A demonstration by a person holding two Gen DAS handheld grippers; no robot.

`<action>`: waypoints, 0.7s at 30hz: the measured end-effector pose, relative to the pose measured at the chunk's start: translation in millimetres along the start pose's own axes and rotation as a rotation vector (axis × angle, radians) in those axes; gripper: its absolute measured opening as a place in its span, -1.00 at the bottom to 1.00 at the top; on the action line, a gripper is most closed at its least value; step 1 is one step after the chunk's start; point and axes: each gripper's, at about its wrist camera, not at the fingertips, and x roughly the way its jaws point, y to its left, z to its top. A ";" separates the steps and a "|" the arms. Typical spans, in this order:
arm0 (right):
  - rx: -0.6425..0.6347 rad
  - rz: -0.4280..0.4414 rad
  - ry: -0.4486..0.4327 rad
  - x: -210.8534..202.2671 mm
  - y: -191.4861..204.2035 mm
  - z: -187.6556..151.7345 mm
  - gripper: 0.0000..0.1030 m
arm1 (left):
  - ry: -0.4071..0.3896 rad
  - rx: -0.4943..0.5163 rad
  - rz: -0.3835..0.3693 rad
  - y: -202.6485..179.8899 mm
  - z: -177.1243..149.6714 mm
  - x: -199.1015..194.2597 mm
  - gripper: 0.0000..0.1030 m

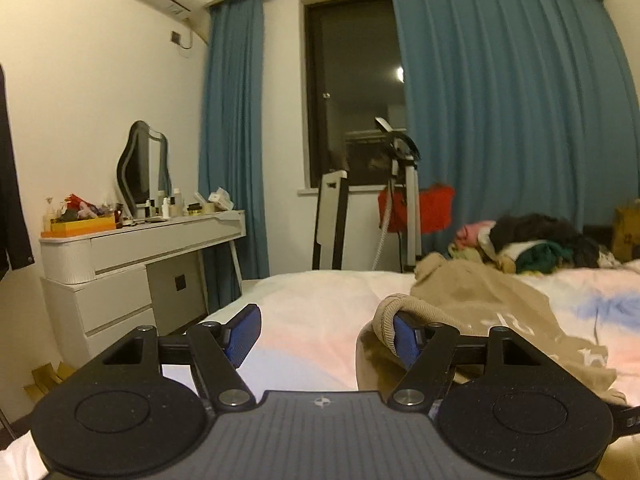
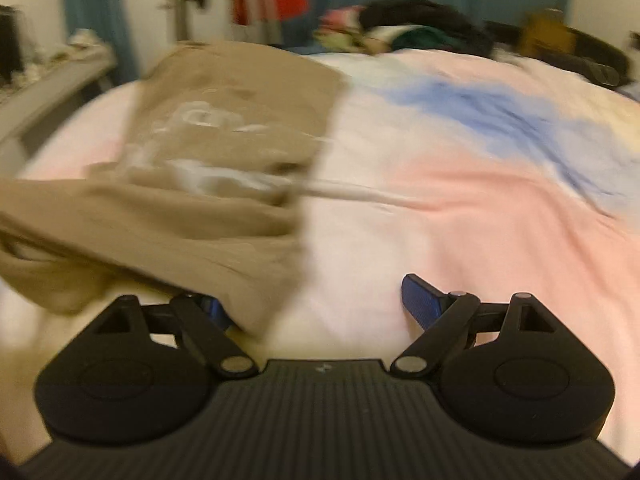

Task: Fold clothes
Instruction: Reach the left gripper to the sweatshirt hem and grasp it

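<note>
A tan sweatshirt point(image 1: 480, 300) with white lettering lies spread on the pink-and-blue bedspread point(image 1: 312, 312). My left gripper point(image 1: 324, 336) is open wide just above the bed. The sweatshirt's ribbed cuff point(image 1: 390, 312) curls over its right fingertip, and the left pad point(image 1: 242, 334) is bare. The right wrist view is blurred by motion. There my right gripper point(image 2: 318, 306) is open too. A hanging fold of the tan sweatshirt point(image 2: 208, 140) covers most of its left pad point(image 2: 216, 312). Its right pad point(image 2: 420, 300) hovers over the bare bedspread point(image 2: 460, 200).
A pile of mixed clothes point(image 1: 532, 244) sits at the far side of the bed. Left of the bed stands a white vanity desk point(image 1: 140, 248) with a mirror and bottles. A garment steamer stand point(image 1: 404, 200), a red bag point(image 1: 432, 208) and blue curtains point(image 1: 512, 100) are by the window.
</note>
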 end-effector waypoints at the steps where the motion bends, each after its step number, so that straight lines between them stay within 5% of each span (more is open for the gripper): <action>1: 0.036 -0.023 -0.035 -6.3 -6.5 2.1 0.67 | 0.006 -0.016 -0.004 1.7 0.8 -0.1 0.38; 6: 0.174 -0.012 -0.329 -53.4 -29.5 18.6 0.67 | 0.029 -0.025 -0.032 1.2 -1.8 -0.2 0.38; 15: 0.213 0.010 -0.325 -43.5 -33.0 22.7 0.67 | 0.223 0.044 -0.129 -6.1 -21.7 17.3 0.35; 21: 0.196 0.006 -0.250 -27.7 -32.3 19.8 0.67 | 0.293 0.150 -0.105 -20.2 -42.1 34.8 0.44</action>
